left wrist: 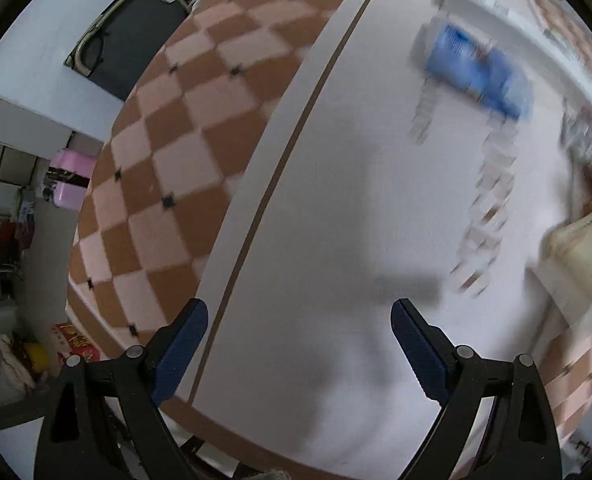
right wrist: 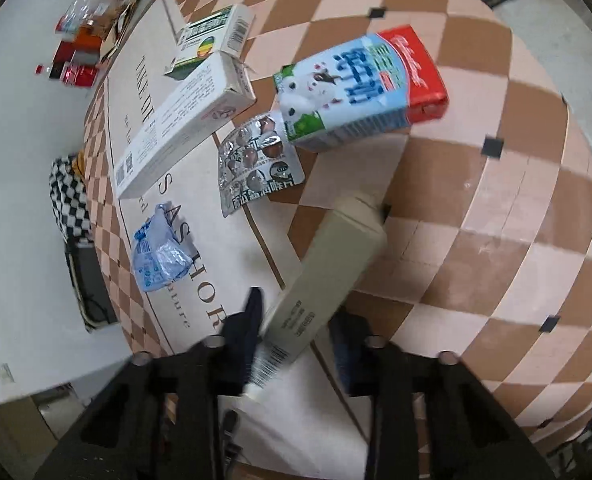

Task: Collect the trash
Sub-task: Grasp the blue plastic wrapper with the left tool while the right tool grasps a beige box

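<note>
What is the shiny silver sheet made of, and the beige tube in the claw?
The silver sheet looks like a foil-backed plastic pill pack: crinkled, mirror-bright, with round bubbles. The beige tube held in the right claw looks like matte plastic: smooth, dull, with a flat crimped end and printed barcode. Neither is certain from looks alone.

I'm working in what looks like a lived-in home: a floor of brown and pale pink checkered tiles [right wrist: 476,208] runs under and beyond both sets of jaws, with a white printed mat [right wrist: 199,288] spread on it below them. Ahead of my right jaws lies household litter — a milk carton [right wrist: 360,88], medicine boxes [right wrist: 187,120], a foil blister pack [right wrist: 255,160] and a crumpled blue wrapper [right wrist: 155,252]. Off to the left of my left jaws, white walls [left wrist: 55,32], a pink container [left wrist: 73,178] and cluttered belongings complete the domestic look.
</note>
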Tool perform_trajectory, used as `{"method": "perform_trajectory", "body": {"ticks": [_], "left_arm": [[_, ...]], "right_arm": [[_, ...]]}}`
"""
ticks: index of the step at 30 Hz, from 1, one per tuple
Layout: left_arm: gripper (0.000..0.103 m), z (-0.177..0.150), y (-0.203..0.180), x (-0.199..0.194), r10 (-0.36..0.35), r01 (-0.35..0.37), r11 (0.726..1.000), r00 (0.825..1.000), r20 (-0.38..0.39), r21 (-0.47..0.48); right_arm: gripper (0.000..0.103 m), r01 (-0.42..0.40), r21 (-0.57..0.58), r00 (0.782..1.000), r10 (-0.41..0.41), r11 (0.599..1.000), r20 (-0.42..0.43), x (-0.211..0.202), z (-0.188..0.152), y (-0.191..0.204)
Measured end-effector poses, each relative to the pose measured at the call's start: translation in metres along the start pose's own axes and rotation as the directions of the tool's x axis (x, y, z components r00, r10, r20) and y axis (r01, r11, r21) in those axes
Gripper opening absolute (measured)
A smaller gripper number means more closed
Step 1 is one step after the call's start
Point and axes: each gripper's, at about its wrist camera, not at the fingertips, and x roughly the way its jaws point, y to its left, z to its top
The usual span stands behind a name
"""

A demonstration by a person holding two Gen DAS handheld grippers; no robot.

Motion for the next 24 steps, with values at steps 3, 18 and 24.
{"method": "perform_trajectory", "body": {"ticks": [3, 18, 24], "left_arm": [[0.094, 0.025, -0.017, -0.018, -0.039, 0.039, 0.999, 0.998, 0.048, 0.017], [0.029, 0.131, -0.137, 0.009, -0.035, 0.011, 0.935, 0.998, 0.061, 0.354], [0.011, 0.122, -0.137, -0.012, -0.068, 0.023, 0.935, 0.991, 0.114, 0.355]], "right_arm": [[0.021, 0.025, -0.066, 1.0, -0.024, 0.997, 0.02, -0.014, 0.003, 0.009], [0.02, 0.202, -0.197, 0.978, -0.187, 0.959, 0.09, -0.036, 0.047, 0.021], [0.02, 0.211, -0.206, 0.976, -0.193, 0.956, 0.103, -0.038, 0.043, 0.026]]}}
